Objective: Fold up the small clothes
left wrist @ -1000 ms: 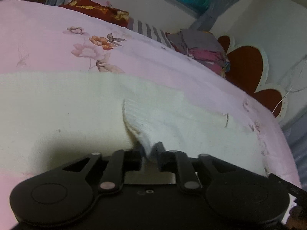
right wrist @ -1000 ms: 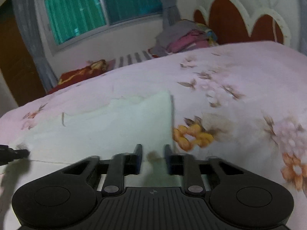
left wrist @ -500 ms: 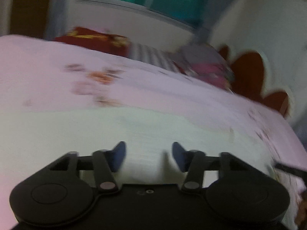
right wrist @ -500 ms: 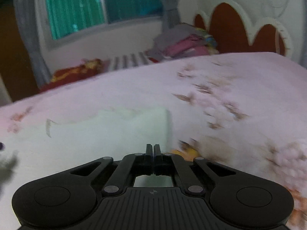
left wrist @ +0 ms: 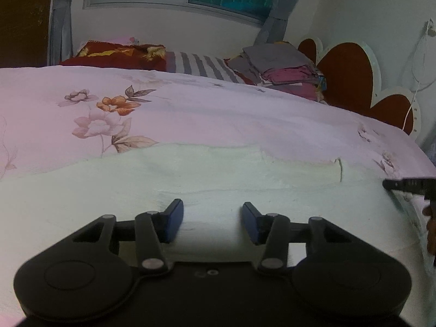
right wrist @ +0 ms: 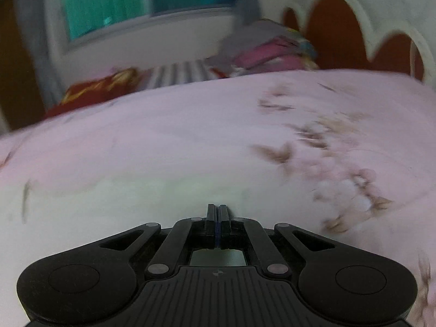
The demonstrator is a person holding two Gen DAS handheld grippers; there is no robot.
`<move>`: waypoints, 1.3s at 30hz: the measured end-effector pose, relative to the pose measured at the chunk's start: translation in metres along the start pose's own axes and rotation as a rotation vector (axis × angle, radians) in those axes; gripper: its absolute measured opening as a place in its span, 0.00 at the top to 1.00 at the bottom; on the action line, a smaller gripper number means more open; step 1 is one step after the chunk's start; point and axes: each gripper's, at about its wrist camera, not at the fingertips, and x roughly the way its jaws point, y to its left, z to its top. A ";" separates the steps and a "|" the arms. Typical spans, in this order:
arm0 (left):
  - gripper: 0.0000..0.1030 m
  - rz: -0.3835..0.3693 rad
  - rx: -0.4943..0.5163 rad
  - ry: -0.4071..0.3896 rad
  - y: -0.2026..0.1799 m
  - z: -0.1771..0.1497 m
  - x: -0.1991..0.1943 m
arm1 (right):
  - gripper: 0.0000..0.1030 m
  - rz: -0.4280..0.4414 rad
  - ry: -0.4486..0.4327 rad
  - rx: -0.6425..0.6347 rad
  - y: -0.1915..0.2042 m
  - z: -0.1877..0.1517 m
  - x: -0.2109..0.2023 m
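A cream-white garment (left wrist: 190,185) lies flat on the pink floral bedspread (left wrist: 190,109). My left gripper (left wrist: 212,223) is open and empty just above the garment's near part. In the right wrist view, which is blurred, the garment (right wrist: 122,207) spreads to the left and under my right gripper (right wrist: 217,212). The right jaws are closed together at the garment's right edge; whether cloth is pinched between them is hidden. The right gripper's tip (left wrist: 406,185) shows at the right edge of the left wrist view.
A stack of folded clothes (left wrist: 283,68) sits at the far side of the bed by the red and white headboard (left wrist: 354,76). A red patterned pillow (left wrist: 114,54) and a striped one (left wrist: 201,65) lie below the window.
My left gripper let go of the white cloth fold, opened wide and pulled back. My right gripper closed at the garment's right edge and moved, with the view tilting up.
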 end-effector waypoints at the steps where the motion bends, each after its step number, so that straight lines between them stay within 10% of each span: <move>1: 0.54 0.002 0.002 0.002 -0.001 0.000 0.000 | 1.00 0.011 0.008 0.002 -0.004 0.005 0.003; 6: 0.47 -0.001 0.021 -0.025 -0.023 0.011 -0.002 | 1.00 -0.021 0.018 -0.096 0.015 0.011 -0.003; 13: 0.45 -0.055 0.071 0.013 -0.067 0.010 0.024 | 1.00 0.255 0.023 -0.241 0.086 -0.013 -0.021; 19: 0.49 0.044 0.000 0.011 -0.002 0.006 0.010 | 1.00 -0.061 0.039 -0.101 0.012 0.004 -0.001; 39: 0.41 0.027 0.100 0.017 -0.042 -0.034 -0.034 | 1.00 0.016 0.077 -0.177 0.029 -0.068 -0.072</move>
